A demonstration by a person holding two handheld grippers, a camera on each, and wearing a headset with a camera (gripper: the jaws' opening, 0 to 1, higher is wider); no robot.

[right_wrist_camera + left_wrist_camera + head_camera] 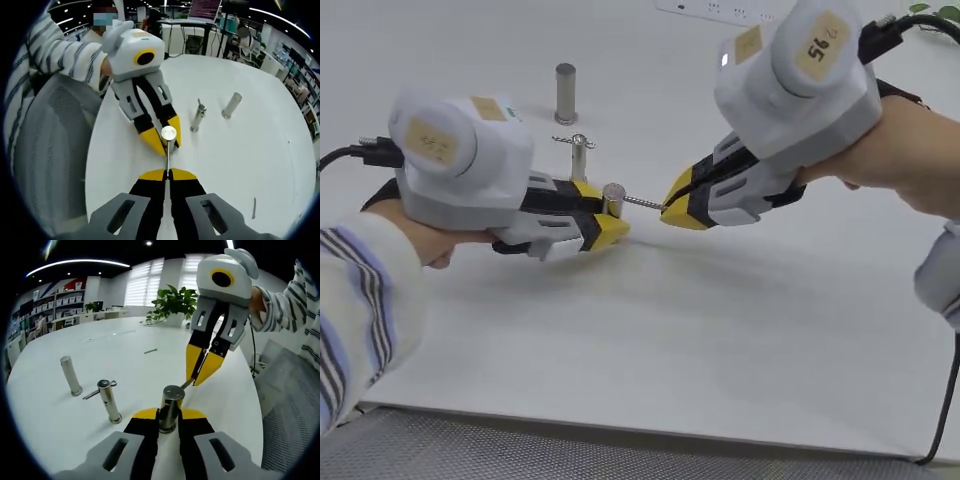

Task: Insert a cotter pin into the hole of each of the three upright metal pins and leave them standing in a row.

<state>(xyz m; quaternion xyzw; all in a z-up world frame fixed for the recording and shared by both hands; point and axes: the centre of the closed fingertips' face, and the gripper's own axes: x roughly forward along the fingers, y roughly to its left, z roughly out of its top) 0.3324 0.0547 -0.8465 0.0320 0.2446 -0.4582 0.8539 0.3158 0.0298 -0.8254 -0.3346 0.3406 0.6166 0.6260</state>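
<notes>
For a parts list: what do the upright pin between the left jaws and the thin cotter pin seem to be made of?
The upright pin looks like steel: smooth grey satin finish, bright highlight on top. The cotter pin seems thin silvery metal wire; too fine to judge finish.

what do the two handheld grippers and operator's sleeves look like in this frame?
Both the left gripper and right gripper have bulky white-grey housings, black jaws with yellow tips, and tan stickers on top; the right one's reads something like 95. Each trails a black cable. The sleeve is white with dark stripes.
</notes>
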